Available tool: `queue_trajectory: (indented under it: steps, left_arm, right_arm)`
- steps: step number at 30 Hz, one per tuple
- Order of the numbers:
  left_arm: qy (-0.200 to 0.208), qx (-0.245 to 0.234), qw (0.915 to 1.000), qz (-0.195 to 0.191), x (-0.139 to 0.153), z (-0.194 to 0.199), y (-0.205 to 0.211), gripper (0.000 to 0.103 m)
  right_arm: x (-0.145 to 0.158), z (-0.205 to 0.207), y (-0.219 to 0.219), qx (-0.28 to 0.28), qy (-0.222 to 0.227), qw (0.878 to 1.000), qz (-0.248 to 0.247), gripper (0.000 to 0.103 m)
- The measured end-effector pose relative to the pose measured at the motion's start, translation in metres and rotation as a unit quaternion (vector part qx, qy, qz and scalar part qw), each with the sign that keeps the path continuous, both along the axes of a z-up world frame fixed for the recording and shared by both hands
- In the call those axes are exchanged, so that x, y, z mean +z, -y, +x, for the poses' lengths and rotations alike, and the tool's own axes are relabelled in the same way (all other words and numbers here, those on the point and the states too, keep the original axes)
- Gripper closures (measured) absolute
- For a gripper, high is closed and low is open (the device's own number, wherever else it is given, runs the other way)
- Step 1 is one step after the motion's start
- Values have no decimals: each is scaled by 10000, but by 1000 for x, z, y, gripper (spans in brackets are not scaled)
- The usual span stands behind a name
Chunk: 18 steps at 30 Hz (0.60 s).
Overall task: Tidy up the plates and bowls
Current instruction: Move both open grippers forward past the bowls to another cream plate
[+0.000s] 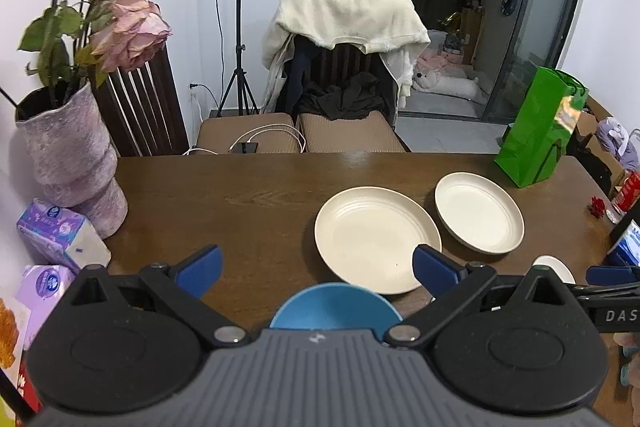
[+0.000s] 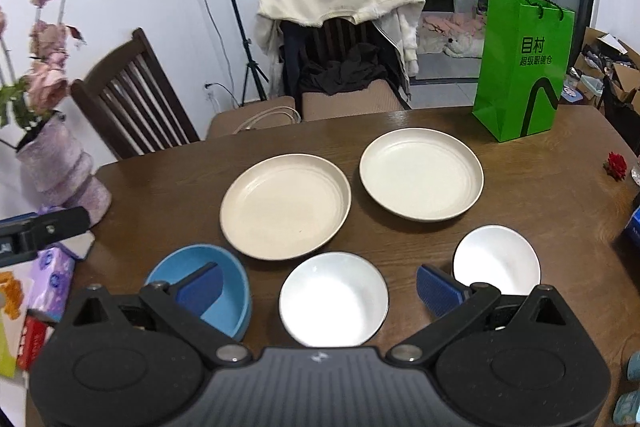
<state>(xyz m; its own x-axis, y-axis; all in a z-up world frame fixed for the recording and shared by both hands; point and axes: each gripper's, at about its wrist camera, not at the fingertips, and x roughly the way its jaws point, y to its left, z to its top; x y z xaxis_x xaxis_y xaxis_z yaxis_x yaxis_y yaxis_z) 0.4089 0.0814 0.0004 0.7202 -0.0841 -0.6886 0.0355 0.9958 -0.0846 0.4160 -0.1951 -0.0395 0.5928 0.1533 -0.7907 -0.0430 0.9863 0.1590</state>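
The brown worktop (image 2: 160,195) carries two cream plates side by side, the left plate (image 2: 285,206) and the right plate (image 2: 421,174), apart from each other. Nearer stand three bowls in a row: a blue bowl (image 2: 224,291), a middle white bowl (image 2: 334,299) and a right white bowl (image 2: 498,259). Only the right wrist view shows the middle white bowl; the left wrist view catches just the blue bowl's rim. The left claw (image 1: 318,267) and right claw (image 2: 318,285) both hover spread wide, grasping nothing.

Glossy wooden table (image 2: 160,187) (matt plates (image 2: 285,205))
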Motion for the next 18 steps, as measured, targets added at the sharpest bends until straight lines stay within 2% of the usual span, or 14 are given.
queue_trajectory:
  steps: [9,15,18]
  left_arm:
    - [-204,22,9998,-38,-14,51,-4,0]
    - [-387,77,9992,-62,-32,83,-6,0]
    - [-489,105,9987,-119,-43,97,-7,0]
  right_arm:
    - [-19,60,-5,-133,-212,9997,-87,0]
    - [-32,95,-8,-172,-387,9991,-62,0]
    - [-39,112,-13,-131,-445,9987,-205,0]
